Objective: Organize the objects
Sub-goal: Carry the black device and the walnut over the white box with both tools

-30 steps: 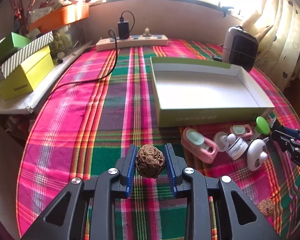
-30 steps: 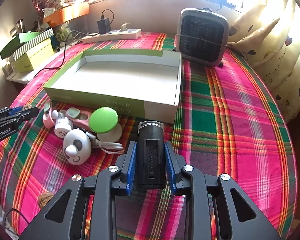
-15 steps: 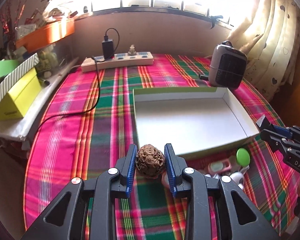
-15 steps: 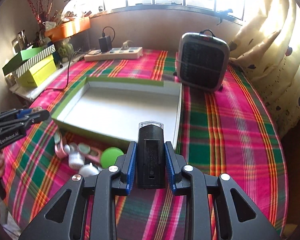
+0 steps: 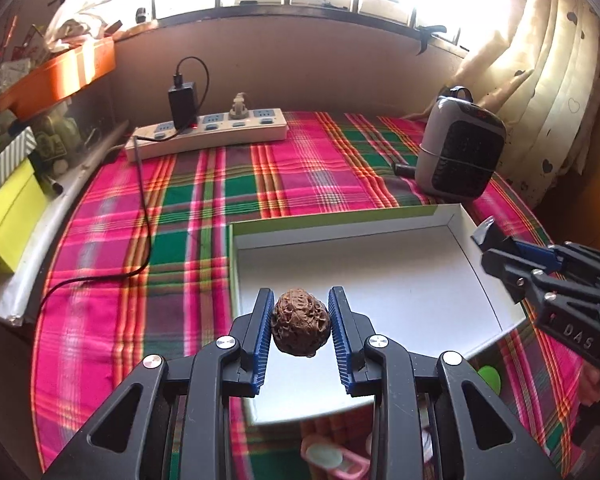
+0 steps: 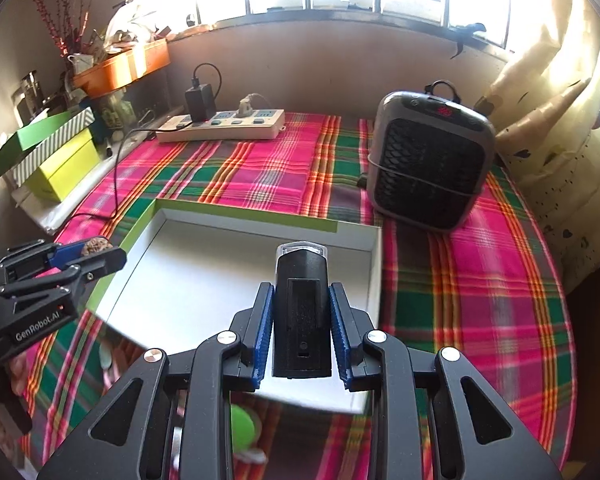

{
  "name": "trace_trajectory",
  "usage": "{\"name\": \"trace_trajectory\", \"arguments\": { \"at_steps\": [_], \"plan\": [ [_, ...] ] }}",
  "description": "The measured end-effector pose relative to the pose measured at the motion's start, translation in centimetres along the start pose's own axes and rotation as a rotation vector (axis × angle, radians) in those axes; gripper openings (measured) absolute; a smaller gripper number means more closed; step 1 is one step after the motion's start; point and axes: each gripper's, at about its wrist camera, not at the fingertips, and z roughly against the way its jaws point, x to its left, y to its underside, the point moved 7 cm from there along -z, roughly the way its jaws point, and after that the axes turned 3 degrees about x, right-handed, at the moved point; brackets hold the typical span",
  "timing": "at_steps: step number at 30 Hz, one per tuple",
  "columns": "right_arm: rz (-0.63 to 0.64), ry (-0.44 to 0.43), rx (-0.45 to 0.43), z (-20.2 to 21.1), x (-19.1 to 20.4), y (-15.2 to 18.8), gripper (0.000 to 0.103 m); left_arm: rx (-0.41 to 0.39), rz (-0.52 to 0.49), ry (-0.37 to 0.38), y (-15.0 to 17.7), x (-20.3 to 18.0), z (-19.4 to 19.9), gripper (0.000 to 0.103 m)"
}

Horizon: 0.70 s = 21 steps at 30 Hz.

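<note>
My left gripper (image 5: 300, 330) is shut on a brown wrinkled walnut (image 5: 300, 327) and holds it over the near left part of the white tray with green sides (image 5: 452, 216). My right gripper (image 6: 302, 328) is shut on a black box-shaped device with a clear tip (image 6: 302, 312), held over the tray's (image 6: 236, 210) near right part. The right gripper shows in the left wrist view (image 5: 500, 252) over the tray's right edge. The left gripper shows in the right wrist view (image 6: 96, 254) at the tray's left edge. A pink item (image 5: 334, 458) and a green-capped item (image 5: 489, 378) lie below, near the tray's front.
A grey and black fan heater (image 6: 430, 168) stands behind the tray to the right. A white power strip (image 5: 208, 132) with a black charger and cable lies at the back. Green and yellow boxes (image 6: 58, 158) and an orange tray (image 5: 56, 76) sit at the left. Curtains hang right.
Both grippers have risen and moved forward from the small items on the cloth to above the tray, each still holding its object.
</note>
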Motion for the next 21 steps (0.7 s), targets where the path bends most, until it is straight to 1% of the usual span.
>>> {"name": "trace_trajectory", "arguments": {
  "at_steps": [6, 9, 11, 16, 21],
  "plan": [
    [-0.035, 0.016, 0.047, -3.3, -0.6, -0.6, 0.028, 0.038, -0.007, -0.021, -0.7, -0.3, -3.1, 0.026],
    [-0.053, 0.007, 0.069, -4.6, -0.9, -0.6, 0.028, 0.065, 0.002, -0.021, -0.6, -0.3, -4.5, 0.026],
    [-0.055, 0.009, 0.079, -5.4, -1.1, -0.6, 0.028, 0.068, -0.007, -0.027, -0.6, -0.4, -5.1, 0.026],
    [-0.047, 0.032, 0.088, -6.4, -1.2, -0.6, 0.028, 0.084, 0.01, -0.03, -0.7, -0.2, -6.2, 0.026],
    [-0.036, 0.042, 0.09, -6.8, -1.3, -0.8, 0.028, 0.086, -0.009, -0.042, -0.7, -0.5, -6.6, 0.026]
  ]
}}
